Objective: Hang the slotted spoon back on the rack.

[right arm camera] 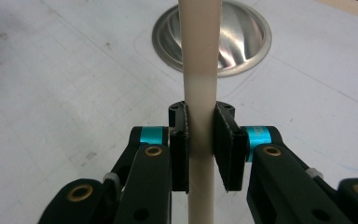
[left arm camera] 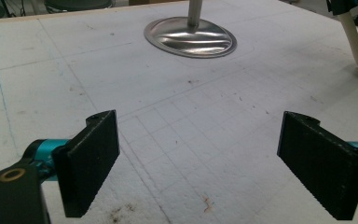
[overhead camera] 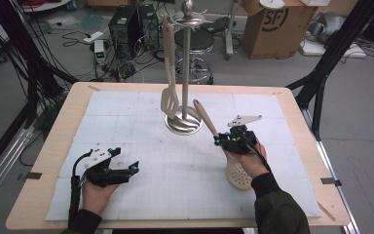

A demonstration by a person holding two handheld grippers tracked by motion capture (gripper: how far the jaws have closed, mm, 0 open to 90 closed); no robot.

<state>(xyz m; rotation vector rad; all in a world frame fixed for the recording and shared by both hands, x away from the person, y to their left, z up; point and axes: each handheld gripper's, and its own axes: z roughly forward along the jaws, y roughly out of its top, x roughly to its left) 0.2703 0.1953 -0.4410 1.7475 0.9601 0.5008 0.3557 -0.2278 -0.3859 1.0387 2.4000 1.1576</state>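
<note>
Presently, right gripper (overhead camera: 225,141) was clenched on the cream handle of a perforated skimmer (overhead camera: 237,171), pads pressed to both sides of the shaft; its head touched the white mat (overhead camera: 141,141) at about 4 o'clock from the steel stand base (overhead camera: 183,125). Left gripper (overhead camera: 132,169), at 8 o'clock from the base, was released, jaws wide and holding nothing. A slotted spatula (overhead camera: 169,100) hung on the stand.

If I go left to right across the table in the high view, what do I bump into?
Left gripper, open → cream slotted spatula hanging on the steel stand → right gripper, clamped on the cream perforated spoon's handle.
</note>
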